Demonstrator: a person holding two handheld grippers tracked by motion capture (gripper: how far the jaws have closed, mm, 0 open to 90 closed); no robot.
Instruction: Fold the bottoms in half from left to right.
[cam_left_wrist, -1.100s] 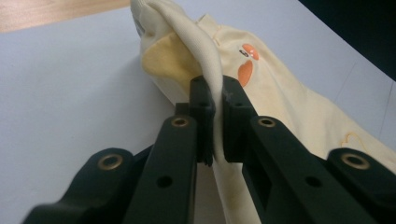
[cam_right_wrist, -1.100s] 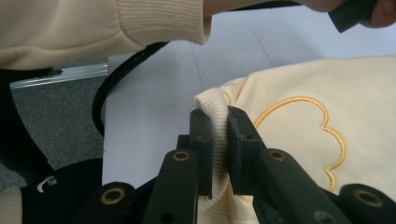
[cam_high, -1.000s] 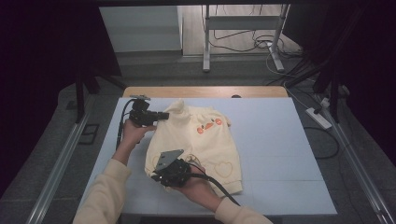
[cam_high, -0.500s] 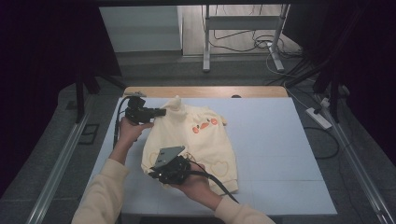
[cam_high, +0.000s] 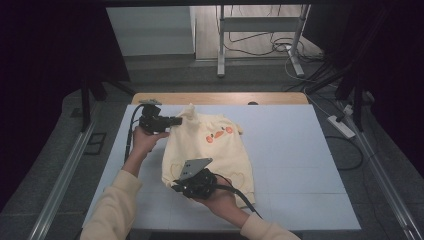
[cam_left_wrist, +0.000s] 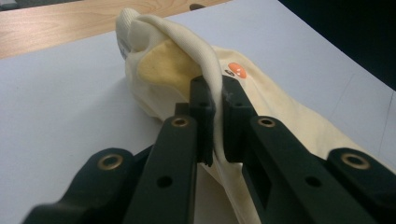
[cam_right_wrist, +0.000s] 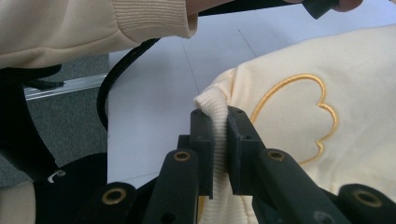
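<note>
The cream sweatshirt (cam_high: 210, 150) lies on the desk (cam_high: 300, 165) left of its middle, its long axis running away from me, neckline at the far end and ribbed hem near me. Orange duck prints sit on its chest, and stitched heart outlines lower down.

My left tool (cam_left_wrist: 215, 116) is clamped on the ribbed neckline edge, which rises in a fold between the jaws. In the high view it sits at the garment's far left corner (cam_high: 176, 121). My right tool (cam_right_wrist: 218, 140) is pinched on the ribbed hem corner beside one heart outline, at the near left edge (cam_high: 177, 186) in the high view.

So both grips are on the left long side, one at each end, with the body of the cloth lying to the right of both. I judge the next move turns on carrying that edge across.

My right hand hides part of the hem, and I cannot make out where the sleeves lie.
</note>
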